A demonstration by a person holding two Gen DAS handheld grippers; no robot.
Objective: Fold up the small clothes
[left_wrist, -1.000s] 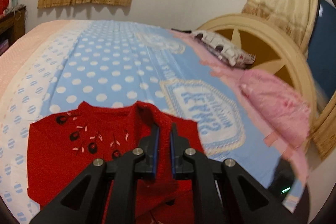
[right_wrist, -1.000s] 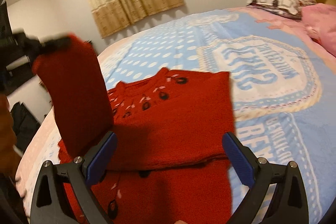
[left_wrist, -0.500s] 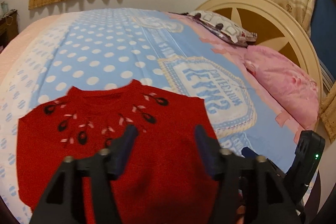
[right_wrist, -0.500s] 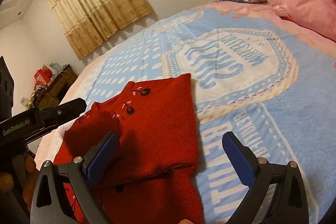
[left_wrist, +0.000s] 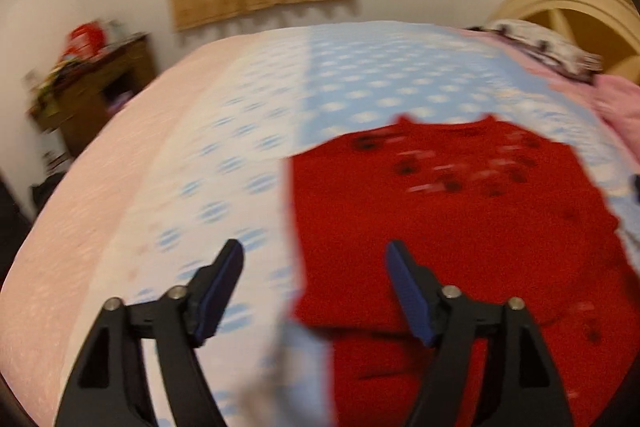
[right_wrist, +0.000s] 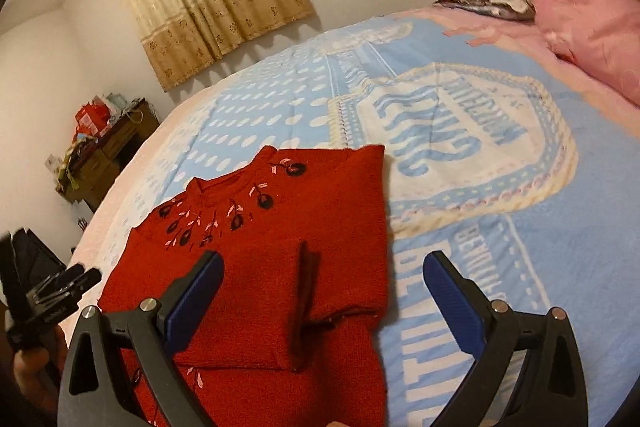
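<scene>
Lying flat: sweater (right_wrist: pixel 280 251), sleeves folded in
Neck: points to far curtain side, long axis toward camera
Left gripper (left_wrist: pixel 314 259): just opened wide, empty
Right gripper (right_wrist: pixel 322 267): wide, empty

On my right wrist feed, the blue blanket (right_wrist: pixel 520 247) carries a large crest (right_wrist: pixel 460 143) with blue lettering that sits upside down to me; I can make out letters but cannot read a whole word with any confidence. Below the crest a band of white capitals (right_wrist: pixel 472 259) runs along the blanket, partly cut off by the gripper finger, and it seems to begin "BE", no more than that. My left wrist feed is motion-blurred and gives me no legible text at all.
</scene>
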